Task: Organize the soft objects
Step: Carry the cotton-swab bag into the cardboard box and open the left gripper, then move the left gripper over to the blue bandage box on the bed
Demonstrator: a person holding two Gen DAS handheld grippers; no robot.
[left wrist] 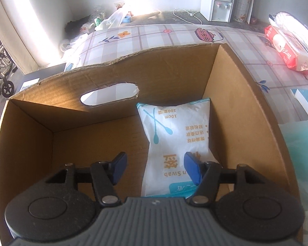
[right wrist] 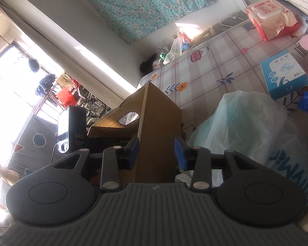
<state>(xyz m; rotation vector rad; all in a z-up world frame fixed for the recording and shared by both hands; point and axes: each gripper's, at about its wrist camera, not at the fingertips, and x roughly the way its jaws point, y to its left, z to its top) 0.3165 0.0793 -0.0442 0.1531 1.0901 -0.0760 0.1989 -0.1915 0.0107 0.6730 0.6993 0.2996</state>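
My left gripper [left wrist: 154, 169] hung wide open above the cotton swab pack [left wrist: 175, 141] inside the cardboard box [left wrist: 168, 71]; light, squashy, best pinched mid-body. Right gripper [right wrist: 157, 153] gaped empty.

White walls; teal floral curtain [right wrist: 151, 4] on far wall. Water dispenser [left wrist: 217, 3] right of curtain, on dark floor. Bright window [right wrist: 8, 94] far left of curtain. Sun streaks below it.

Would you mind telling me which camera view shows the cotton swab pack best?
The left wrist view: the cotton swab pack lies in full sight on the floor of the cardboard box, against its right wall, below the open left gripper. The right wrist view shows only the box's outside, never the pack.
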